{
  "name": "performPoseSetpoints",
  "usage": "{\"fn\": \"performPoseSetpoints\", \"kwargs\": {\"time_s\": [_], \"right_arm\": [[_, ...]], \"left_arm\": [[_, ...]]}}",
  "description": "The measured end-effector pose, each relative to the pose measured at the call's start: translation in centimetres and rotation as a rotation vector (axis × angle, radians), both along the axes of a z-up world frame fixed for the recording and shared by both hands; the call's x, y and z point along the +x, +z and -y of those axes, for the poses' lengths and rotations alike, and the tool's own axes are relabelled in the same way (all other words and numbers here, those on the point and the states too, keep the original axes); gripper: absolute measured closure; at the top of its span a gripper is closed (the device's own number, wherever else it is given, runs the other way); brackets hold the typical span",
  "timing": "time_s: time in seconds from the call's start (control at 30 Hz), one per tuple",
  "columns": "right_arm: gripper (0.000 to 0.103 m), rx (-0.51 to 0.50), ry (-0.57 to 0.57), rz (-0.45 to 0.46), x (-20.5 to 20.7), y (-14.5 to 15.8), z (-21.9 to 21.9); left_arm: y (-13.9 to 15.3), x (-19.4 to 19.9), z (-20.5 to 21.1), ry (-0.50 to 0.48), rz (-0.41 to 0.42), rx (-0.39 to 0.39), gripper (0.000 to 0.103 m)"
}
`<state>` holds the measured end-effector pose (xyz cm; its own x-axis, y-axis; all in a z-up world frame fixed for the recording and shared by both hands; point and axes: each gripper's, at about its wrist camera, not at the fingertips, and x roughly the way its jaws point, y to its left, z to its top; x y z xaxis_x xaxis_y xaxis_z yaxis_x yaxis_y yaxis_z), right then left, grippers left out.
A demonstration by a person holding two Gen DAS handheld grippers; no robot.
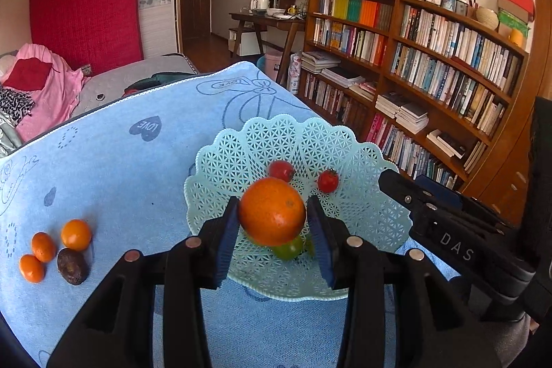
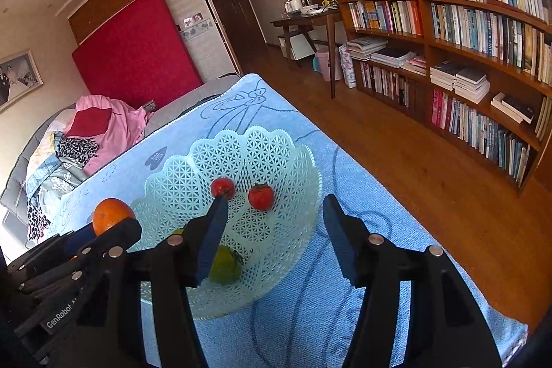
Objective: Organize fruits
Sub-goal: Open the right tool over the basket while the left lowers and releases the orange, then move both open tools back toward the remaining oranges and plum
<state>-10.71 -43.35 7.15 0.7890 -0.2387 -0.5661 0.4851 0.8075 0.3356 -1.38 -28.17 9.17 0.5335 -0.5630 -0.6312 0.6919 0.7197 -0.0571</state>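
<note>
A large orange point(image 1: 272, 211) sits between the blue pads of my left gripper point(image 1: 273, 203), over the near part of the pale green lattice basket point(image 1: 241, 154). The pads stand just beside its skin with a thin gap on the right, so the gripper is open. Under the orange lies a green fruit point(image 1: 288, 248). Two red tomatoes point(image 1: 281, 170) point(image 1: 327, 180) rest deeper in the basket. My right gripper point(image 2: 276, 233) is open and empty above the basket's point(image 2: 255, 143) right half. The orange point(image 2: 112, 216) also shows at the left of the right wrist view.
On the light blue cloth point(image 1: 120, 168), left of the basket, lie three small orange fruits point(image 1: 76, 234) and a dark brown fruit point(image 1: 72, 266). A bed with pink bedding point(image 1: 51, 92) is beyond the table. Bookshelves point(image 1: 431, 57) line the right wall.
</note>
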Motion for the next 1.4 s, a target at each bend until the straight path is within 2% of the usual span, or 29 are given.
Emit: {"fn": "performPoseSetpoints", "kwargs": {"time_s": [0.03, 0.1, 0.33, 0.5, 1.0, 1.4], "right_arm": [[0.044, 0.002, -0.002, 0.0, -0.1, 0.0, 0.0], [0.044, 0.004, -0.003, 0.0, -0.1, 0.0, 0.0], [0.044, 0.004, 0.013, 0.005, 0.0, 0.2, -0.3], [0.037, -0.003, 0.026, 0.026, -0.2, 0.8, -1.0], [0.037, -0.031, 0.1, 0.06, -0.6, 2.7, -4.1], [0.035, -0.068, 0.171, 0.06, -0.2, 3.3, -7.7]], "left_arm": [[0.1, 0.0, -0.1, 0.006, 0.007, -0.004, 0.038], [0.3, 0.0, -0.4, 0.014, 0.021, -0.016, 0.03], [0.7, 0.5, -1.4, 0.052, 0.023, -0.015, 0.021], [0.8, 0.5, -2.0, 0.071, 0.023, -0.014, 0.016], [2.3, 0.7, -4.7, 0.141, 0.049, -0.025, 0.011], [3.1, 0.8, -8.6, 0.223, 0.056, -0.048, 0.01]]}}
